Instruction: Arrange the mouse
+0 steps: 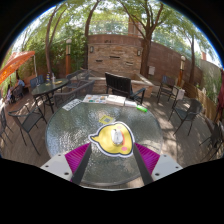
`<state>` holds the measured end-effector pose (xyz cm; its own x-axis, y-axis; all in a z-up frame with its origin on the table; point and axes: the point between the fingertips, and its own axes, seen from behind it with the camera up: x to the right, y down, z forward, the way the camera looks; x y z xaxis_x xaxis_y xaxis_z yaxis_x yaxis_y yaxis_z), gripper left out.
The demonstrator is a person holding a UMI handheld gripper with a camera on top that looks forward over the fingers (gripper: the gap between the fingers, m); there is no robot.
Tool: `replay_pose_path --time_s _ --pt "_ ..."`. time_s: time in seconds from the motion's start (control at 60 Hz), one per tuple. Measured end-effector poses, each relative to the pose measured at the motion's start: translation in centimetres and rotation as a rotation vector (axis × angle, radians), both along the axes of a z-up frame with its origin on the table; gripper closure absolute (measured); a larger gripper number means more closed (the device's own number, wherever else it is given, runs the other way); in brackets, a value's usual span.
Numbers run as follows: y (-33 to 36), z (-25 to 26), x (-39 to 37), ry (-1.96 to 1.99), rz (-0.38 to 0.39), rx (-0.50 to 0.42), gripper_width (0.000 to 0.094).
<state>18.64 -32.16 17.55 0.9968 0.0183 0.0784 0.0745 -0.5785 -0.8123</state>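
Magenta pads (78, 155) of fingers nearest, spread wide; gripper (112, 158) holds nothing. Yellow mouse (112, 139) sits between fingertips on round glass worktop (70, 125), gaps either side, contact unclear. Risk, as judgement: slick glass lets mouse skid or twist if one finger meets it first. Papers (98, 100) beyond, near far rim. Open glass left and right; black chairs (120, 85) ring worktop.

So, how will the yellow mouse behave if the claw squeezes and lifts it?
The yellow mouse looks like a stiff shell, so it probably will not bend. Its rounded sides may slip between the open claw. On the smooth glass table it likely slides easily.
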Motion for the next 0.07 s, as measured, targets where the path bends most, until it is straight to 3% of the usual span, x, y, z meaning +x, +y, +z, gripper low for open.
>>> replay_pose_path --time_s 0.067 --pt "-0.10 -0.04 0.13 -0.002 -0.004 -0.006 0.0080"
